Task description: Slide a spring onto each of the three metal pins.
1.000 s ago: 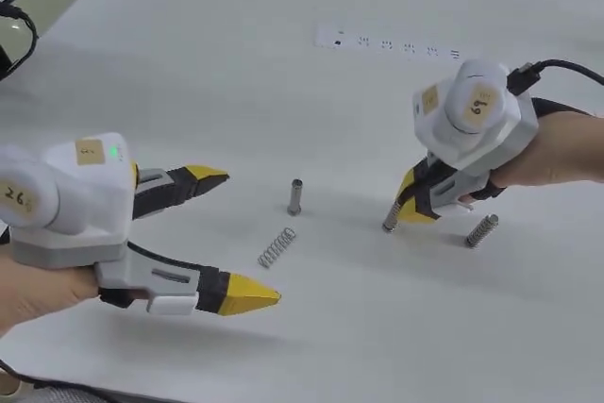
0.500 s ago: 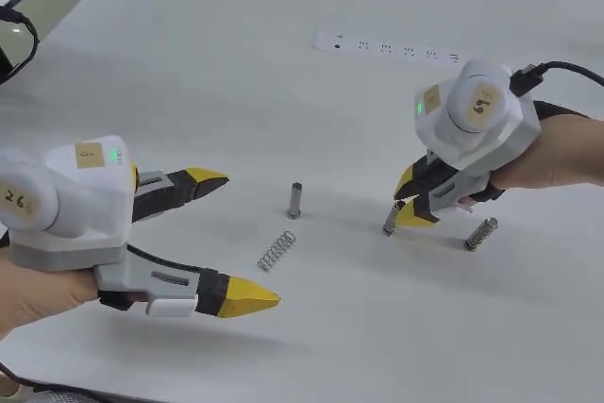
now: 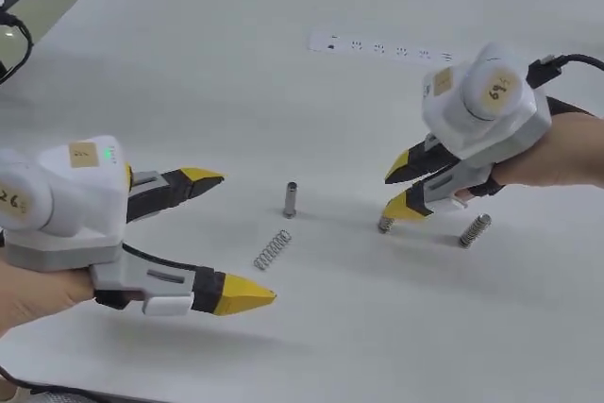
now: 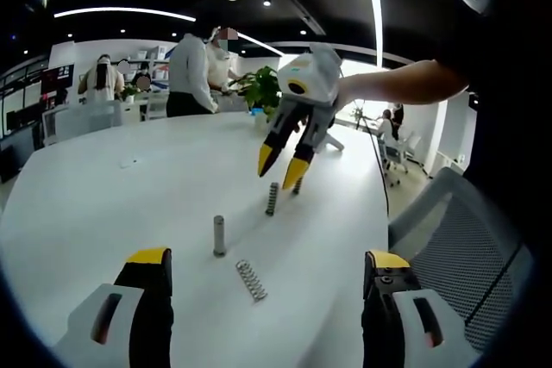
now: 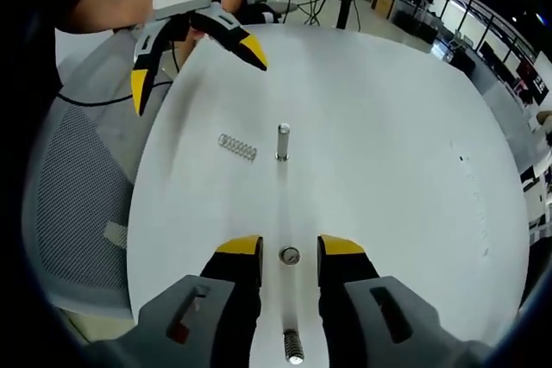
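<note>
— Where is the loose spring (image 3: pixel 273 249) lying?
— It is lying flat on the table (image 3: pixel 189 63), just beside the bare pin (image 3: pixel 291 199) on the side nearer the person, and is not touching it. The bare pin is standing upright.
— And the other pins?
— The second pin (image 3: pixel 385 224) is standing well apart from the bare pin, with a spring coiling around it. The third pin (image 3: pixel 475 230) is sitting near it, on the side away from the bare pin, and is also wearing a spring. Whether that one is upright or leaning, I cannot tell.
— What is the right gripper (image 3: pixel 400 190) doing?
— It is hovering over the second pin and pointing down at it. Its jaws are standing a little apart and gripping nothing. In the right gripper view the pin's round top is showing in the gap between the two yellow tips.
— And the left gripper (image 3: pixel 229 237)?
— It is hanging above the table beside the loose spring, with its jaws spread wide and holding nothing.
— Anything else?
— A power strip (image 3: pixel 377 47) is lying on the far part of the table, well apart from the pins.
</note>
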{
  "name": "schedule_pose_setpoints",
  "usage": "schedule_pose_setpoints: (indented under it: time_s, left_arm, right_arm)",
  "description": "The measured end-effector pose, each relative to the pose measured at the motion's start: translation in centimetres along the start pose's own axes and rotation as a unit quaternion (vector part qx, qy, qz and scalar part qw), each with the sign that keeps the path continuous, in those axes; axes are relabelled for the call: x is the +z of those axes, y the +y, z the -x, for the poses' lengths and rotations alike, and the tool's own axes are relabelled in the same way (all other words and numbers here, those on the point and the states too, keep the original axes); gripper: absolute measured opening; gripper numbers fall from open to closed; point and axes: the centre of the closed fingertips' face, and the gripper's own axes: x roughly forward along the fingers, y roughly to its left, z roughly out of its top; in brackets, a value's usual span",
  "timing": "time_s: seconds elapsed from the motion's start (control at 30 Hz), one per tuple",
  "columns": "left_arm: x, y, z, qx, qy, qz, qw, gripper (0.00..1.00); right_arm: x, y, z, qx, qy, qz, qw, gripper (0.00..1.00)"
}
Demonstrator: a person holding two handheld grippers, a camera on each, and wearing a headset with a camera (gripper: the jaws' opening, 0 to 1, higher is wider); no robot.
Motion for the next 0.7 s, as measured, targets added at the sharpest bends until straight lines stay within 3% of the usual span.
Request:
schedule_pose_setpoints:
  time_s: [0.3,0.7]
  left_arm:
    - [0.2,0.0,0.1,0.004,-0.003,0.002,1.0000,0.89]
    - [0.7,0.0,-0.1,0.006,-0.008,0.000,1.0000,0.88]
  right_arm:
    - [1.2,0.1,1.9,-0.037,-0.064,-0.043,0.9963,0.24]
    - [1.2,0.9,3.6,-0.062,-0.096,-0.063,0.9915,0.24]
